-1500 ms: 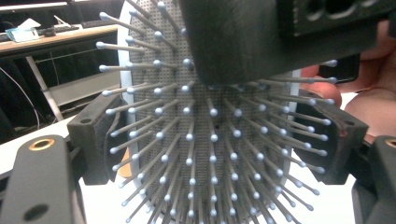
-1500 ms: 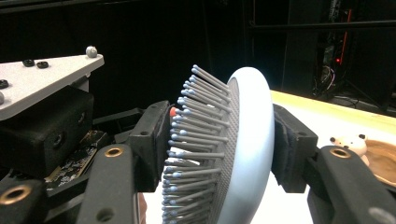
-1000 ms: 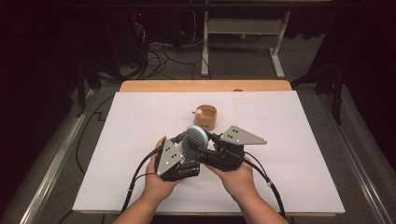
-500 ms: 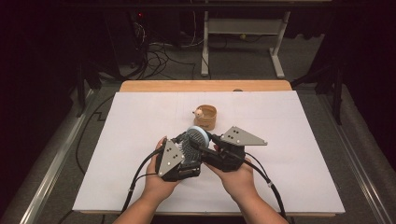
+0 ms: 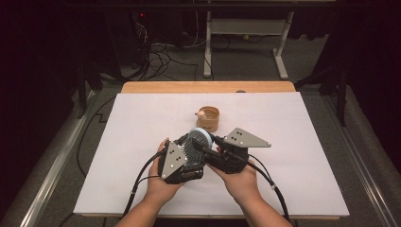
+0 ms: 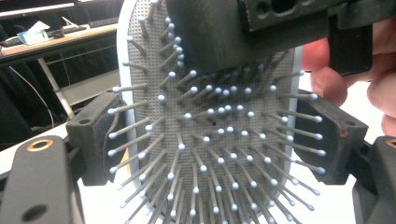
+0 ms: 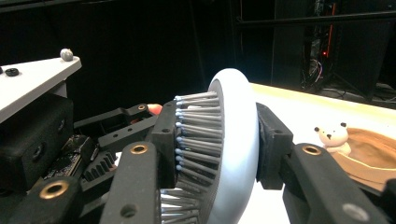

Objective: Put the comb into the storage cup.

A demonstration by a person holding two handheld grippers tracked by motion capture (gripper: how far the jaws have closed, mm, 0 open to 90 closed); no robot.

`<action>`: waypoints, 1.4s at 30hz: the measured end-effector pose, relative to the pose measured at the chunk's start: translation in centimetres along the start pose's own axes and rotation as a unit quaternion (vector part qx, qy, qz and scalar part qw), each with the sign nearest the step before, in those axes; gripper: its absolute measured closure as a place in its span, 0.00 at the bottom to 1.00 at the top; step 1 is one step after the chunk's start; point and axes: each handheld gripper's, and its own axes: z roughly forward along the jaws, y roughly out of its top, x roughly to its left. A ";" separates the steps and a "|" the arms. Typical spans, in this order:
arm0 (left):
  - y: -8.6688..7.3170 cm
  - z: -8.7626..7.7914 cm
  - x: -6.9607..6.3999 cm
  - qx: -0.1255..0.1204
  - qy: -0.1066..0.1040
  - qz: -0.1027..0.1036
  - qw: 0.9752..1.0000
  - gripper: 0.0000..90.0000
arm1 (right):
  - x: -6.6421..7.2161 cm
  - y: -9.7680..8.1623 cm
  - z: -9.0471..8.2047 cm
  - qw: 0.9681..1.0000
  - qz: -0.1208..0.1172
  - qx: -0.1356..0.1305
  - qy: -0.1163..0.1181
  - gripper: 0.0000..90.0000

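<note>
A pale blue hairbrush with grey bristles is held above the white table between both grippers. My left gripper is shut on the brush head's two side edges; in the left gripper view the bristle face of the brush points at the camera between the jaws of that gripper. My right gripper comes in from the right. Its jaws have just been closing and now press the bristle side and the smooth back of the brush, the gripper shut on it.
A small wooden bowl with a tiny white bear figure on its rim stands just beyond the brush; the bear sits at the right in the right gripper view. White sheet covers the table. Cables and desk legs lie beyond the far edge.
The right gripper's jaws have drawn in onto the brush. Both hands and the brush stay in the same place.
</note>
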 end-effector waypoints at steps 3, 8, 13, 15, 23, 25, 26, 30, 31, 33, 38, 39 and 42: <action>0.0 0.0 0.0 -0.001 0.000 0.001 1.000 0.22 | 0.0 0.0 0.0 1.000 0.000 -0.001 -0.001 0.69; 0.0 0.0 0.1 0.000 -0.001 0.003 1.000 0.22 | 0.0 0.0 0.0 1.000 -0.005 0.000 -0.004 0.69; 0.1 0.0 0.1 -0.001 -0.001 0.000 1.000 0.22 | 0.1 0.0 0.0 1.000 -0.006 -0.002 -0.004 0.70; 0.1 0.0 0.1 -0.001 -0.001 -0.001 1.000 0.22 | 0.1 0.0 0.0 1.000 -0.008 -0.003 -0.005 0.70; 0.2 0.0 0.1 0.000 -0.001 -0.006 1.000 0.22 | 0.1 0.0 0.1 1.000 -0.005 -0.006 -0.004 0.70; 0.3 -0.1 0.2 -0.005 -0.009 -0.013 1.000 0.21 | 0.0 0.0 0.0 1.000 -0.005 -0.006 -0.004 0.70; 0.3 -0.1 0.2 -0.003 -0.011 -0.013 1.000 0.20 | 0.0 0.0 0.0 1.000 -0.004 -0.008 -0.002 0.70; 0.3 -0.1 0.2 -0.002 -0.015 -0.012 1.000 0.17 | 0.0 0.1 -0.1 1.000 -0.004 -0.009 -0.003 0.70; 0.3 -0.1 0.2 -0.002 -0.016 -0.011 1.000 0.16 | -0.1 0.1 -0.1 1.000 -0.005 -0.009 -0.005 0.70; 0.3 -0.1 0.2 0.001 -0.020 -0.009 1.000 0.15 | -0.1 0.1 -0.2 1.000 -0.004 -0.010 -0.005 0.70; 0.2 -0.3 0.5 -0.001 -0.032 -0.010 0.999 0.14 | -0.6 0.4 -0.6 1.000 -0.009 -0.015 -0.016 0.70; 0.2 -0.3 0.6 -0.001 -0.031 -0.008 0.999 0.13 | -0.7 0.5 -0.7 1.000 -0.009 -0.015 -0.018 0.70; 0.0 -0.5 1.0 -0.005 -0.036 -0.019 0.999 0.12 | -1.1 0.6 -1.0 1.000 -0.009 -0.018 -0.023 0.70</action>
